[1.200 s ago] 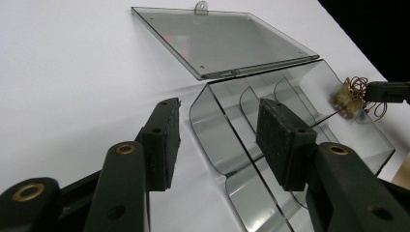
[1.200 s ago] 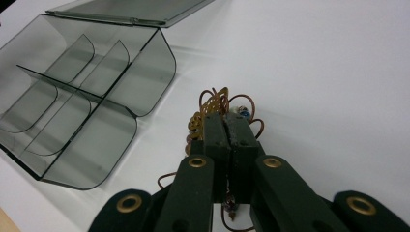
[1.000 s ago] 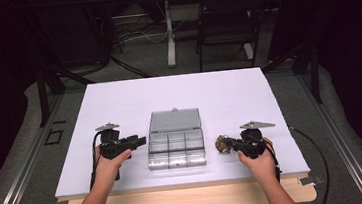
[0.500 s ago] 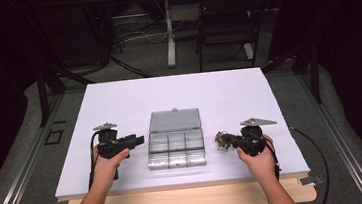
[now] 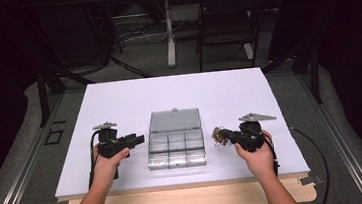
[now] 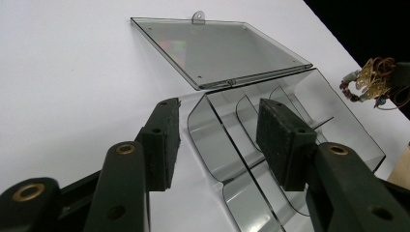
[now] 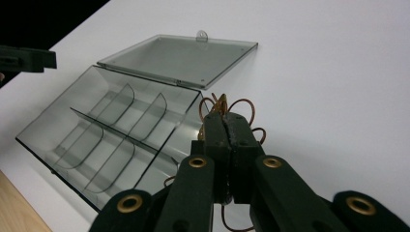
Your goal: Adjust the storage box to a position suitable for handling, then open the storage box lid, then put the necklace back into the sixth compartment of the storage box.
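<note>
A clear plastic compartment box [image 5: 176,150] lies open in the middle of the white table [image 5: 118,98], its lid [image 5: 174,120] flat behind it. My left gripper [image 5: 140,138] stands open at the box's left side. In the left gripper view its jaws [image 6: 220,121] are wide apart, with a wall of the box [image 6: 217,150] between them, untouched. My right gripper [image 5: 225,136] is to the right of the box, shut on a tangle of copper wire jewellery with beads [image 5: 218,134]. In the right gripper view the wire loops [image 7: 217,104] stick out past the shut fingertips [image 7: 226,123].
The box's compartments [image 7: 111,140] look empty. Bare table lies behind the lid [image 7: 183,55] and at both sides. The wooden front edge [image 5: 178,202] runs close under my forearms. A chair [image 5: 226,22] and stands are on the floor beyond the table.
My right gripper has risen a little with the jewellery in it. The left gripper and the box have stayed put.
</note>
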Available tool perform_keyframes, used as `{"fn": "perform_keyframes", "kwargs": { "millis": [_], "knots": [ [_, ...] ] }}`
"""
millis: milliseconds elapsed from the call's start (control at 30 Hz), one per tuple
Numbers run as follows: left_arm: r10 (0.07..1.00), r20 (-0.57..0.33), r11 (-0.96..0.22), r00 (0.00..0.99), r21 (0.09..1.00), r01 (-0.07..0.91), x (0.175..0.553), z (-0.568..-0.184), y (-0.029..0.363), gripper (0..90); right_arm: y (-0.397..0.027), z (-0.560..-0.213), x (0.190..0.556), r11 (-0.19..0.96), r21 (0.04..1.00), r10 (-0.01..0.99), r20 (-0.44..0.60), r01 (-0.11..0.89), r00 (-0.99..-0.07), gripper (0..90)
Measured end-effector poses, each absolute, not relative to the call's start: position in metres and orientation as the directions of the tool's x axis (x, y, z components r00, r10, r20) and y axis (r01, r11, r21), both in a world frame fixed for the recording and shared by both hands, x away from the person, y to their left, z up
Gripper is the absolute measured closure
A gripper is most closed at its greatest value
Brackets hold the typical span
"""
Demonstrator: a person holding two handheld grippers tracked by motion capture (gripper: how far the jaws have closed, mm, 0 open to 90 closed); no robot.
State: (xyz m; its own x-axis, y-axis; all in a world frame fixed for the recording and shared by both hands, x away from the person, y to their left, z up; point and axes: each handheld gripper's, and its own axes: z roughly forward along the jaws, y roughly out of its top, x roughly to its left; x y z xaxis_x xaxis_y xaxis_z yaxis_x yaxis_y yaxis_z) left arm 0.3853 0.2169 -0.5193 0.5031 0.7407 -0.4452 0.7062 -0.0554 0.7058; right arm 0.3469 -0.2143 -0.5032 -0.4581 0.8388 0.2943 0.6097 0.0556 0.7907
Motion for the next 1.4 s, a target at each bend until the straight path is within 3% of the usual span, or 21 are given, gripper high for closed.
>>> {"fn": "perform_keyframes", "kwargs": {
  "millis": [833, 1400],
  "knots": [
    [0.758, -0.438, -0.04, 0.484, 0.709, 0.704, 0.381, -0.518, 0.225, 50.7, -0.192, -0.468, 0.373, 0.102, 0.8, 0.822, 0.267, 0.591, -0.504, 89.1],
    [0.757, -0.434, -0.041, 0.489, 0.716, 0.697, 0.382, -0.517, 0.225, 50.7, -0.161, -0.461, 0.359, 0.16, 0.822, 0.764, 0.246, 0.546, -0.596, 89.1]
  ]
}}
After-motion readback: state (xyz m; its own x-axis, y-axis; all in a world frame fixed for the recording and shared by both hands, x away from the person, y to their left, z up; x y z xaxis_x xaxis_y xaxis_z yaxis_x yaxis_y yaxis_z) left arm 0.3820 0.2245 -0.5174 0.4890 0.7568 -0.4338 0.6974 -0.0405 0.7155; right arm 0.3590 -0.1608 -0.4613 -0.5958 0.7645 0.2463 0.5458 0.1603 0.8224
